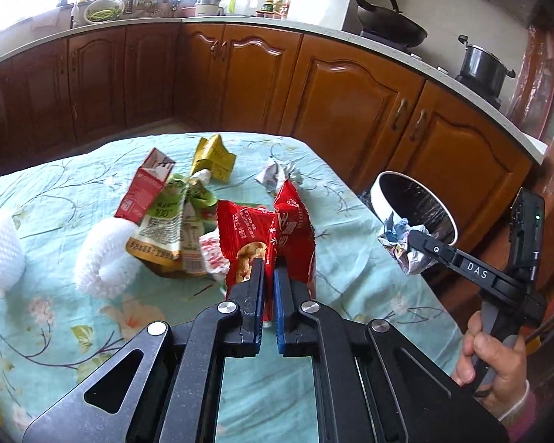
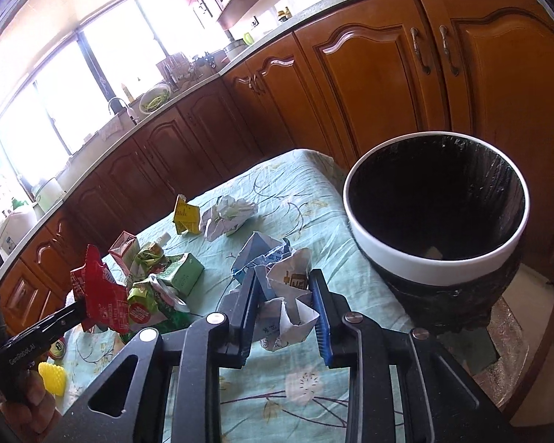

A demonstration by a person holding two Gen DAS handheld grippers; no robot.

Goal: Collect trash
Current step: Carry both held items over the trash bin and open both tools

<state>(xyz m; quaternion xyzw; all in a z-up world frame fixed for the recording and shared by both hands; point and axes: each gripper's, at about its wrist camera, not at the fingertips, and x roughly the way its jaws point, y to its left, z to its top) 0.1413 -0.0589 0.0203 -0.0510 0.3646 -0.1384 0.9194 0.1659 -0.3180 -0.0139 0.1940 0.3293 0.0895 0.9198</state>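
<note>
My left gripper (image 1: 269,267) is shut on a red snack wrapper (image 1: 277,229), which it holds up above the teal floral tablecloth (image 1: 48,317). The right wrist view shows the same wrapper (image 2: 99,291) at the left. My right gripper (image 2: 284,277) is shut on a crumpled white and blue paper (image 2: 280,306), just left of the white-rimmed bin (image 2: 424,269) with its black liner. In the left wrist view the right gripper (image 1: 410,240) holds that paper (image 1: 410,258) in front of the bin (image 1: 378,192).
More trash lies on the cloth: a yellow wrapper (image 1: 212,157), a red carton (image 1: 144,188), a green pouch (image 1: 173,217), white foam netting (image 1: 103,258), a paper ball (image 2: 229,216) and a green carton (image 2: 184,275). Wooden cabinets (image 1: 351,96) stand behind the table.
</note>
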